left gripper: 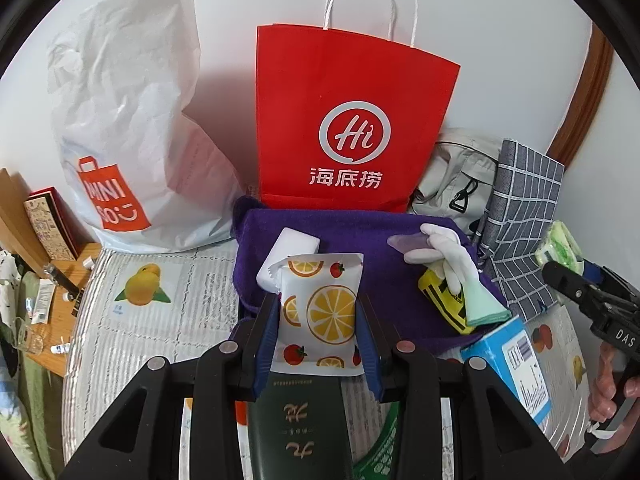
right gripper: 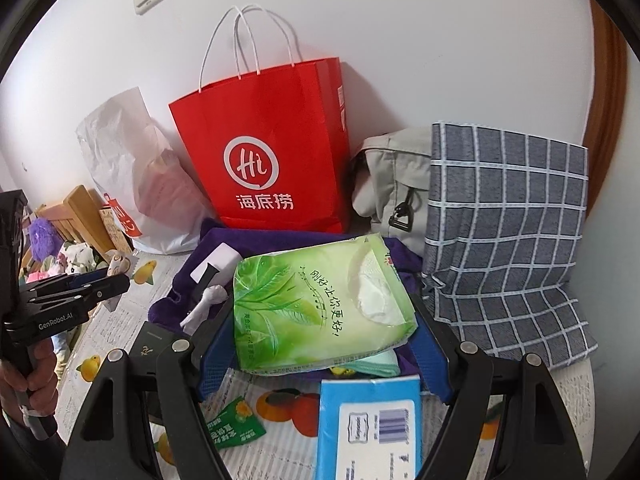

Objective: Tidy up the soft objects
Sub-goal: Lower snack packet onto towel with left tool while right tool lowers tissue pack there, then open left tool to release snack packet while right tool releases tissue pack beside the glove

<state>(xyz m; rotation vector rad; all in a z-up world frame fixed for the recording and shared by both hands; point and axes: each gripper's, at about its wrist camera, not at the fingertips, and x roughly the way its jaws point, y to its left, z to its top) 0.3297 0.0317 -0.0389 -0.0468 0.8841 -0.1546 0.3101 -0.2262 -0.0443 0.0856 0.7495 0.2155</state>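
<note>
My left gripper (left gripper: 318, 320) is shut on a white pouch printed with orange slices and tomatoes (left gripper: 320, 300), held upright over a purple towel (left gripper: 380, 264). On the towel lie a white soft pack (left gripper: 288, 252), a white glove (left gripper: 444, 248), a yellow item (left gripper: 440, 296) and a mint cloth (left gripper: 484, 304). My right gripper (right gripper: 324, 320) is shut on a green tissue pack (right gripper: 312, 300), its blue pads against both sides, above the same purple towel (right gripper: 200, 256). In the left wrist view it shows at the right edge as the right gripper (left gripper: 576, 276).
A red paper bag (left gripper: 352, 120) and a white plastic bag (left gripper: 128, 120) stand against the wall. A grey bag (right gripper: 392, 176) and a checked cloth (right gripper: 500, 220) lie to the right. A blue box (right gripper: 372, 420) and a dark green packet (left gripper: 304, 420) lie close below the grippers.
</note>
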